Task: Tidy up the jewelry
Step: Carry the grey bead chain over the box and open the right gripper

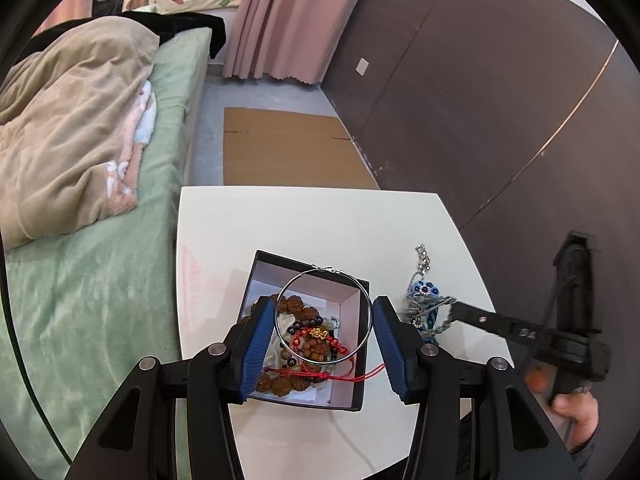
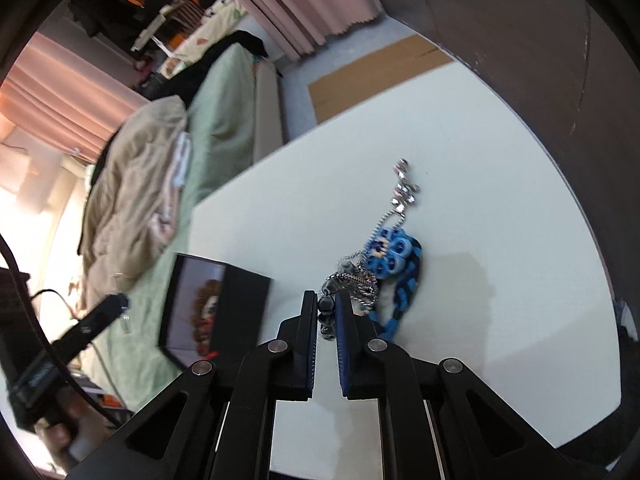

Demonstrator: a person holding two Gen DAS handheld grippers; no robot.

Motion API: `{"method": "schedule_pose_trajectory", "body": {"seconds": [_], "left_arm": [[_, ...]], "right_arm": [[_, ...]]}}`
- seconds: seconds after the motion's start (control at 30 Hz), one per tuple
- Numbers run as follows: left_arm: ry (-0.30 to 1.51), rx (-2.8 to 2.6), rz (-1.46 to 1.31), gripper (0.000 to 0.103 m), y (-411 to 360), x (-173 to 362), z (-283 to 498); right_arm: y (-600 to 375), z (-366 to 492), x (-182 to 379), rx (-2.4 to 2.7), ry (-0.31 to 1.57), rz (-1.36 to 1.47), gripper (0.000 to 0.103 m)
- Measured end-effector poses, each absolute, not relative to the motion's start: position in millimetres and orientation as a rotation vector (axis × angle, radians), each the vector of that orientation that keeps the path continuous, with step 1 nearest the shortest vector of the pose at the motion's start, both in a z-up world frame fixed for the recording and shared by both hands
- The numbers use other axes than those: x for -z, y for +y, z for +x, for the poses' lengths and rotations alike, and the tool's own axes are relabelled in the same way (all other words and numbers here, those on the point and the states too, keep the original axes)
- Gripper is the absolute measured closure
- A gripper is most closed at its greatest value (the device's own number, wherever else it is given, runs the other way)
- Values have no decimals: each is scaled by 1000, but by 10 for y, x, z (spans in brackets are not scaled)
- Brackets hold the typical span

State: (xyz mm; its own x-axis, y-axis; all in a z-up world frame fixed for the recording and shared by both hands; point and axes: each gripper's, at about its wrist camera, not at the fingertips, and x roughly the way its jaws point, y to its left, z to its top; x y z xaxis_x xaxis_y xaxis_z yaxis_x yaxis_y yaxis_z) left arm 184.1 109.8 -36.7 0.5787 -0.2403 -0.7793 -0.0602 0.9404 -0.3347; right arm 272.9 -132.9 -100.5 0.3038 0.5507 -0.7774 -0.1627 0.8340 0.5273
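My left gripper (image 1: pixel 324 340) is shut on a thin silver bangle (image 1: pixel 316 271), its blue pads (image 1: pixel 260 344) pressing the ring's two sides. The ring hangs over an open black box (image 1: pixel 358 380) with a white inside, which holds a red bead bracelet (image 1: pixel 316 334) and brown bead strands. To the right on the white table (image 1: pixel 304 216) lies a tangle of blue flower jewelry (image 2: pixel 394 256) and silver chain (image 2: pixel 356 280). My right gripper (image 2: pixel 327 304) is at the near end of that tangle, shut on a dark bead strand (image 2: pixel 326 320). It also appears in the left wrist view (image 1: pixel 454 306).
A bed with a green sheet (image 1: pixel 100 300) and a beige blanket (image 1: pixel 72 120) runs along the table's left edge. Flat cardboard (image 1: pixel 288 148) lies on the floor beyond the table. A brown wall (image 1: pixel 500 100) stands to the right, pink curtains (image 1: pixel 288 20) behind.
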Motion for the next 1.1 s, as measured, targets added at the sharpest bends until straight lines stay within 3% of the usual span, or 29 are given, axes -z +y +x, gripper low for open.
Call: {"method": "schedule_pose_trajectory", "body": {"seconds": [0.33, 0.5, 0.57, 1.1], "left_arm": [[950, 140, -372, 50, 1106, 376, 1863], [968, 150, -460, 27, 1223, 411, 1901], [955, 145, -472, 25, 1277, 374, 1892], [886, 75, -523, 24, 1715, 248, 1783]], "right_arm": [[-1286, 2630, 513, -563, 1071, 404, 93], [-1208, 2637, 285, -589, 1032, 379, 93], [-1162, 2632, 203, -605, 1020, 365, 93], [-291, 2575, 42, -836, 1059, 241, 93]]}}
